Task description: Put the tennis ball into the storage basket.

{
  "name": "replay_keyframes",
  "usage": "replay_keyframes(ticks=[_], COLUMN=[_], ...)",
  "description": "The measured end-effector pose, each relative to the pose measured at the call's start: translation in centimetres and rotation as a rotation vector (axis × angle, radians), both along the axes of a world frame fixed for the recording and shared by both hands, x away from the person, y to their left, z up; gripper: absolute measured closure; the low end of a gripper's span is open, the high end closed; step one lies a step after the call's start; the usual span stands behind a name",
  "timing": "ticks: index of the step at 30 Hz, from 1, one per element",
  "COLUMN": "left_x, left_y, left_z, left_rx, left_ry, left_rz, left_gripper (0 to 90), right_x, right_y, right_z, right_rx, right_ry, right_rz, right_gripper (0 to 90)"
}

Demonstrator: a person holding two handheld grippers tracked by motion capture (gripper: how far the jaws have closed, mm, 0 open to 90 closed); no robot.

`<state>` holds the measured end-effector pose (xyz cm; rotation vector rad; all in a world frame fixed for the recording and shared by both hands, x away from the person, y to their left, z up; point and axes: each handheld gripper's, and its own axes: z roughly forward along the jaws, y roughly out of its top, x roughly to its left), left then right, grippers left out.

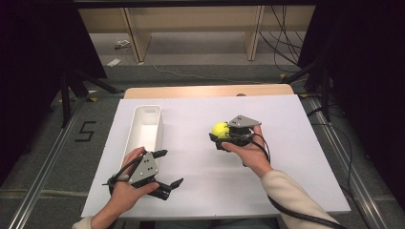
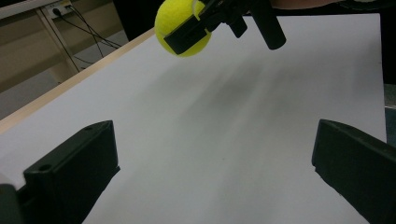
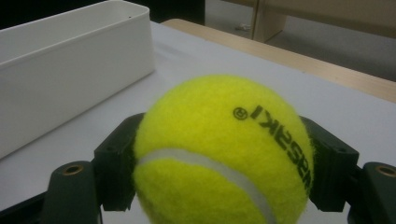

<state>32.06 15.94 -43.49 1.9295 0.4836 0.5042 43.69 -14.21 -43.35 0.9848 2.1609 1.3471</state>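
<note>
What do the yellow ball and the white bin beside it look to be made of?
The tennis ball, clamped in the right gripper, looks felt-covered: fuzzy matte yellow nap, a smooth white seam and black printed lettering; presumably rubber beneath, though that is hidden. The white bin looks like moulded plastic: thin even walls, rounded corners, a smooth, faintly glossy finish. Painted metal cannot be ruled out.
</note>
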Motion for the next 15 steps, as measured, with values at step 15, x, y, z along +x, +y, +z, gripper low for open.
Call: replay_keyframes(ticks=[15], left_x=[-0.01], left_y=[0.04], left_z=[0.02], left_rx=[0.001], left_ry=[-0.001], left_rz=[0.001], left_gripper=[0.0], right_x=[0.02], right_y=[0.46], right_z=[0.16], right_rx=[0.003], right_ry=[-0.002], right_rz=[0.003], right_gripper=[26.4])
